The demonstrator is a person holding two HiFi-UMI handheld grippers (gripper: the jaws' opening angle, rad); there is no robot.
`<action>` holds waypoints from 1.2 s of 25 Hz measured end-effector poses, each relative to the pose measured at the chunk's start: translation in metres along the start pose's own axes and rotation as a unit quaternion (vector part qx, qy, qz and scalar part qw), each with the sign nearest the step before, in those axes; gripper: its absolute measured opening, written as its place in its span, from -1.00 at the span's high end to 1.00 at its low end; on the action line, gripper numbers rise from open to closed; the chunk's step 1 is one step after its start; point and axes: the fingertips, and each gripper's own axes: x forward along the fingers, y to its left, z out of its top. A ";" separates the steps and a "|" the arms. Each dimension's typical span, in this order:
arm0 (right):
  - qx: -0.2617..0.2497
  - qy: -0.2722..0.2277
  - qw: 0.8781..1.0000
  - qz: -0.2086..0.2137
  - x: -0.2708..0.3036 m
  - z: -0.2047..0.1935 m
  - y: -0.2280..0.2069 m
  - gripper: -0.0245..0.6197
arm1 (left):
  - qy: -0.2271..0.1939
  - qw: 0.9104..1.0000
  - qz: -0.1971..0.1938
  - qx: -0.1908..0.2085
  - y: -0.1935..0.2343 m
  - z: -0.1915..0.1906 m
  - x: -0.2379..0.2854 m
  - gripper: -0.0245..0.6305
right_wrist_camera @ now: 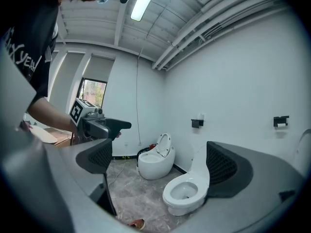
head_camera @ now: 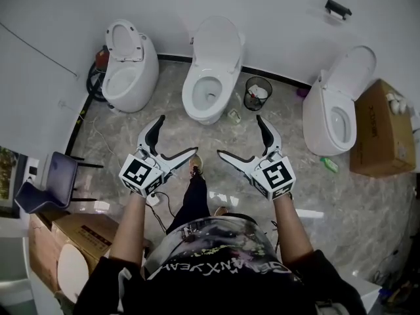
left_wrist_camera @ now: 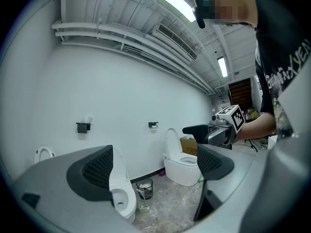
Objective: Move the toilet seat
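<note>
Left gripper (head_camera: 178,134) and right gripper (head_camera: 239,135) in the lower centre, jaws of both wide apart and empty, middle toilet (head_camera: 209,104) above them, its lid (head_camera: 218,41) raised.

A black mesh bin (head_camera: 257,92) stood on the marble floor (head_camera: 164,107) close to the white wall (head_camera: 275,18), a cardboard box (head_camera: 375,128) sat at the far right, and a dark chair (head_camera: 51,180) stood at the left.
</note>
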 end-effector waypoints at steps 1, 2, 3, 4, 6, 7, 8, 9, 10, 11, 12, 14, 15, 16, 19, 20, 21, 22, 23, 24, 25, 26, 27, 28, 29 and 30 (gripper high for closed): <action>0.001 0.001 1.000 0.000 0.007 0.000 -0.004 -0.89 | 0.001 1.000 -0.001 -0.001 0.006 -0.002 0.004 -0.66; 0.001 0.002 1.000 0.000 0.013 0.000 -0.008 -0.89 | 0.002 1.000 -0.001 -0.002 0.012 -0.004 0.008 -0.66; 0.001 0.003 1.000 0.000 0.020 -0.001 -0.013 -0.89 | 0.003 1.000 -0.001 -0.003 0.018 -0.005 0.013 -0.66; 0.001 0.005 1.000 0.001 0.027 -0.001 -0.018 -0.89 | 0.003 1.000 -0.001 -0.003 0.025 -0.006 0.018 -0.66; 0.001 0.008 1.000 0.002 0.045 -0.001 -0.028 -0.89 | 0.006 1.000 0.000 -0.007 0.043 -0.010 0.028 -0.66; 0.001 0.011 1.000 0.002 0.054 -0.002 -0.032 -0.89 | 0.008 1.000 0.001 -0.010 0.052 -0.012 0.033 -0.66; 0.002 0.014 1.000 0.002 0.064 -0.003 -0.037 -0.89 | 0.010 1.000 0.001 -0.013 0.062 -0.016 0.037 -0.66; 0.004 0.017 1.000 0.003 0.073 -0.005 -0.041 -0.89 | 0.013 1.000 0.000 -0.017 0.071 -0.020 0.042 -0.66; 0.006 0.019 1.000 0.003 0.082 -0.007 -0.046 -0.89 | 0.015 1.000 0.000 -0.020 0.080 -0.024 0.048 -0.66; 0.007 0.021 1.000 0.004 0.091 -0.009 -0.052 -0.89 | 0.017 1.000 -0.002 -0.023 0.088 -0.028 0.054 -0.66; 0.007 0.021 1.000 0.004 0.100 -0.012 -0.059 -0.89 | 0.018 0.999 -0.003 -0.026 0.096 -0.031 0.061 -0.66; 0.009 0.029 1.000 0.004 0.119 -0.016 -0.072 -0.89 | 0.021 0.999 -0.005 -0.033 0.113 -0.037 0.076 -0.66; 0.012 0.036 0.999 0.004 0.128 -0.017 -0.078 -0.89 | 0.022 0.999 -0.006 -0.036 0.123 -0.040 0.083 -0.66; 0.013 0.041 0.999 0.004 0.137 -0.019 -0.084 -0.89 | 0.023 0.999 -0.008 -0.038 0.132 -0.043 0.090 -0.66; 0.015 0.050 0.999 0.007 0.167 -0.024 -0.102 -0.89 | 0.026 0.999 -0.008 -0.041 0.162 -0.050 0.108 -0.66; 0.016 0.052 0.999 0.006 0.177 -0.024 -0.108 -0.89 | 0.027 0.999 -0.008 -0.042 0.172 -0.052 0.114 -0.66; 0.017 0.053 0.998 0.004 0.188 -0.024 -0.115 -0.89 | 0.028 0.999 -0.009 -0.045 0.182 -0.054 0.121 -0.66; 0.017 0.055 0.998 0.003 0.198 -0.024 -0.122 -0.89 | 0.029 0.998 -0.010 -0.048 0.192 -0.056 0.128 -0.66; 0.015 0.058 0.998 0.003 0.208 -0.025 -0.129 -0.89 | 0.030 0.998 -0.011 -0.050 0.202 -0.057 0.134 -0.66; 0.012 0.060 0.998 0.004 0.218 -0.026 -0.135 -0.89 | 0.031 0.998 -0.013 -0.052 0.212 -0.058 0.140 -0.66; 0.011 0.062 0.998 0.004 0.228 -0.026 -0.141 -0.89 | 0.032 0.998 -0.014 -0.053 0.223 -0.059 0.146 -0.66; 0.013 0.064 0.998 0.003 0.238 -0.025 -0.145 -0.89 | 0.034 0.998 -0.015 -0.054 0.233 -0.061 0.151 -0.66; 0.014 0.066 0.998 0.002 0.247 -0.025 -0.149 -0.89 | 0.035 0.998 -0.016 -0.055 0.242 -0.062 0.155 -0.66; 0.016 0.068 0.998 0.000 0.256 -0.024 -0.153 -0.89 | 0.037 0.998 -0.017 -0.056 0.251 -0.063 0.159 -0.66; 0.018 0.070 0.997 0.000 0.263 -0.025 -0.157 -0.89 | 0.037 0.998 -0.018 -0.057 0.259 -0.064 0.164 -0.66; 0.020 0.072 0.997 -0.001 0.271 -0.026 -0.162 -0.89 | 0.038 0.997 -0.020 -0.059 0.267 -0.065 0.169 -0.66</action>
